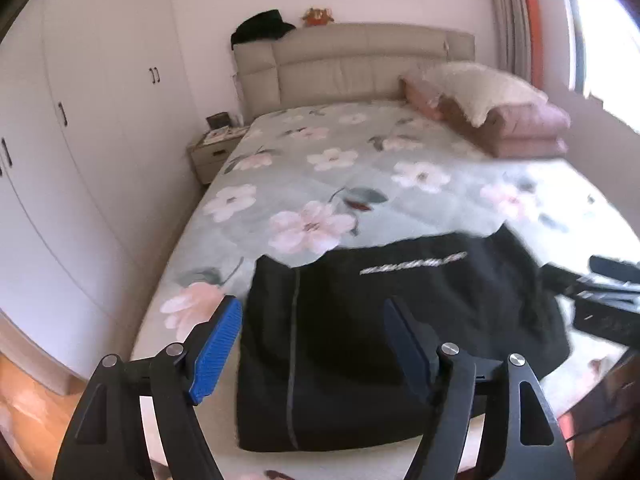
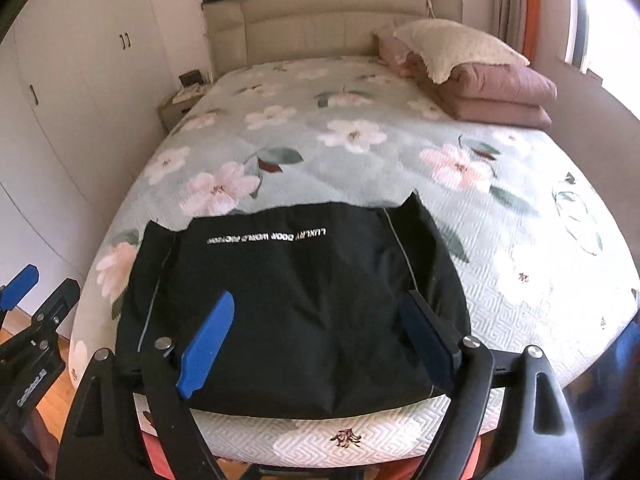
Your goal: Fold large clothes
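Observation:
A black garment (image 2: 300,280) with a line of white lettering lies folded into a flat rectangle at the near end of the bed (image 2: 500,248). In the left wrist view the same garment (image 1: 380,320) fills the lower middle. My left gripper (image 1: 312,308) hovers above its left part, open, blue pads wide apart with nothing between them. My right gripper (image 2: 318,300) hangs over the garment's near edge, also open and holding nothing. One blue finger (image 2: 20,284) of the left gripper shows at the left edge of the right wrist view. Neither gripper touches the cloth.
The bed has a pale green flowered cover. A folded pink quilt with a cream pillow (image 2: 492,80) sits at its far right, below the beige headboard (image 2: 340,12). White wardrobes (image 1: 80,120) and a nightstand (image 1: 212,152) stand at the left. A window (image 1: 608,40) is on the right.

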A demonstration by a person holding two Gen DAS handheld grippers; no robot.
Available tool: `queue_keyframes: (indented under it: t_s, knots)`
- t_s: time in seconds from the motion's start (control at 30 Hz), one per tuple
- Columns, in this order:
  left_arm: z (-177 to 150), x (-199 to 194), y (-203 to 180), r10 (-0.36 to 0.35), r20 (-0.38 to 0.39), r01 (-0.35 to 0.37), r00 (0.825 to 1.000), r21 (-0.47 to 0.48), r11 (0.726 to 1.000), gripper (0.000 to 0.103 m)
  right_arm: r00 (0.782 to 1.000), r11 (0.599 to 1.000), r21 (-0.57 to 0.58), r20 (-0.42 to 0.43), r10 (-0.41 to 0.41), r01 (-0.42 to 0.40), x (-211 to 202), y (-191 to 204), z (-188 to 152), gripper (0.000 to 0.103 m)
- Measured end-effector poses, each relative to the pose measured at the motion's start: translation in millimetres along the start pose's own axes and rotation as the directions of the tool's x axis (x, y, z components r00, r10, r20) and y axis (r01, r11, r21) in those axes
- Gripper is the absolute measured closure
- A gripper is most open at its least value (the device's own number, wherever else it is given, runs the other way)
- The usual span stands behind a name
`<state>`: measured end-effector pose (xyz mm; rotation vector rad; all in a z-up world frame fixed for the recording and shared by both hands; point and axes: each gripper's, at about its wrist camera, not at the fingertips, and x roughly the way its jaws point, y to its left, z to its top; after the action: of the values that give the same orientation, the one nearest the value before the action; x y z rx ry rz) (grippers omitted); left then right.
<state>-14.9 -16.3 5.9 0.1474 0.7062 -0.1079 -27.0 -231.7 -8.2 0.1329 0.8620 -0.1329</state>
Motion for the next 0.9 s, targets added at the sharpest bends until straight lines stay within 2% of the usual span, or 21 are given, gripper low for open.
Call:
queue_keyframes:
  t_s: [0.1,0.27,0.6,0.9]
  knots:
    - [3.9,-12.3,-0.2,-0.022,0.018,0.022,1.0,-0.026,0.999,0.028,1.0,1.0,-0.009,0.018,-0.009,0.009,-8.8,2.9,2.6,0.016]
    - [8.1,-9.3,-3.5,-0.026,0.016,0.026,1.0,-0.025,0.999,0.028,0.999,0.999,-0.019,0.023,-0.026,0.026,-7.1,5.6,11.2,0.016]
    - [16.1,28.2,-11.1,-0.062,-0.064,0.06,0.996,-0.03,0.998,0.028,0.998,0.996,-0.046,-0.003,-0.07,0.07,18.0,8.9,31.3,0.016]
    - [17.0,49.1,-16.7,-0.068,-0.092,0.066,0.993,-0.03,0.997,0.028,0.996,0.997,-0.02,-0.047,-0.071,0.07,44.1,1.3,34.8,0.016]
